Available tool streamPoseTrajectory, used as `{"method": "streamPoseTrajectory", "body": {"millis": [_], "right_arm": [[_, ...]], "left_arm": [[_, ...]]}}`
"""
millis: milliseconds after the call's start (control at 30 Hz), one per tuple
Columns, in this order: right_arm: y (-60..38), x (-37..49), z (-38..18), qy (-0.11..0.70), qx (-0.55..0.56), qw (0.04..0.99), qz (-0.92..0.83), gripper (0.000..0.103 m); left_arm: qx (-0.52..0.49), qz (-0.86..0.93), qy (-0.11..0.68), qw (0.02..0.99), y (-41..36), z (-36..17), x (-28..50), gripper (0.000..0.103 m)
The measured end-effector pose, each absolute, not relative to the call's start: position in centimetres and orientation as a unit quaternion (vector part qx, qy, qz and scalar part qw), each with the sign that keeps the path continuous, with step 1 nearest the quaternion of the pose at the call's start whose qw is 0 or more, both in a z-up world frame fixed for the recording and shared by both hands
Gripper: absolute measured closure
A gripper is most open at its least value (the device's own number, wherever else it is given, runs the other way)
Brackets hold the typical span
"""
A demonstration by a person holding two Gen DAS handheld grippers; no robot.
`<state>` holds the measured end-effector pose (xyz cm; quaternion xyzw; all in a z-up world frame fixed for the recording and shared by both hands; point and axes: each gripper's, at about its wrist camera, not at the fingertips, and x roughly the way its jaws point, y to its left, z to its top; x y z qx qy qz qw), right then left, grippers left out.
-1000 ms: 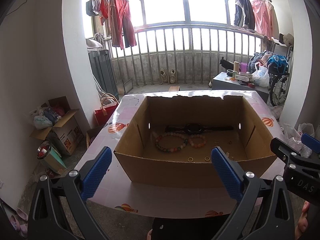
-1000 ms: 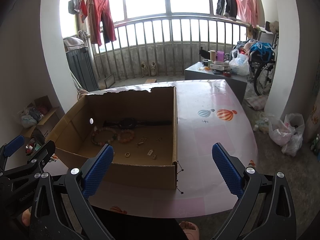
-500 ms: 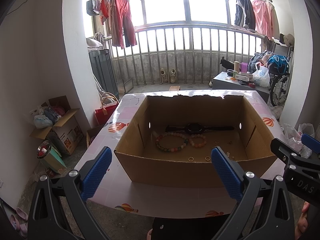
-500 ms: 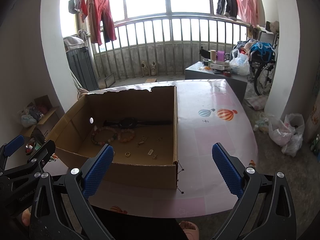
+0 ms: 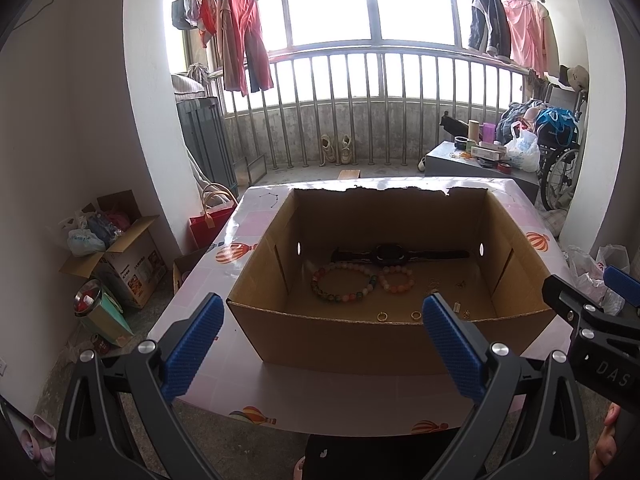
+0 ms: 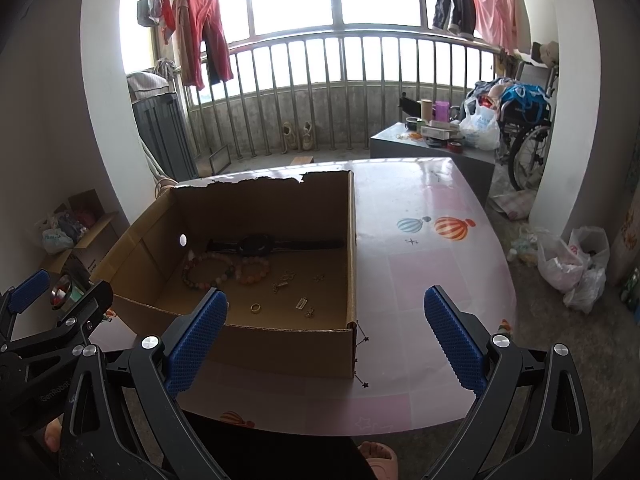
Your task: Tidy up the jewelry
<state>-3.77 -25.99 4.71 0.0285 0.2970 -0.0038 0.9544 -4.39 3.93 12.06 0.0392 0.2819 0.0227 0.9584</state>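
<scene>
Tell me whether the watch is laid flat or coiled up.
Laid flat: the watch lies with both straps stretched out straight along the box's far wall, behind the bracelets.

Both wrist views look forward and down over the table from its near edge. The left faces the box squarely. The right sits further right; both share the box.
</scene>
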Motion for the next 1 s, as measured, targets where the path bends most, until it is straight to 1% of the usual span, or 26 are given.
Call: {"method": "streamPoseTrajectory", "body": {"millis": [1000], "right_arm": [[-25.89, -3.73, 4.69, 0.298, 0.028, 0.954, -0.004, 0.008]], "left_arm": [[0.037, 0.018, 0.286, 0.957, 4.02, 11.74, -4.03, 0.005]]}}
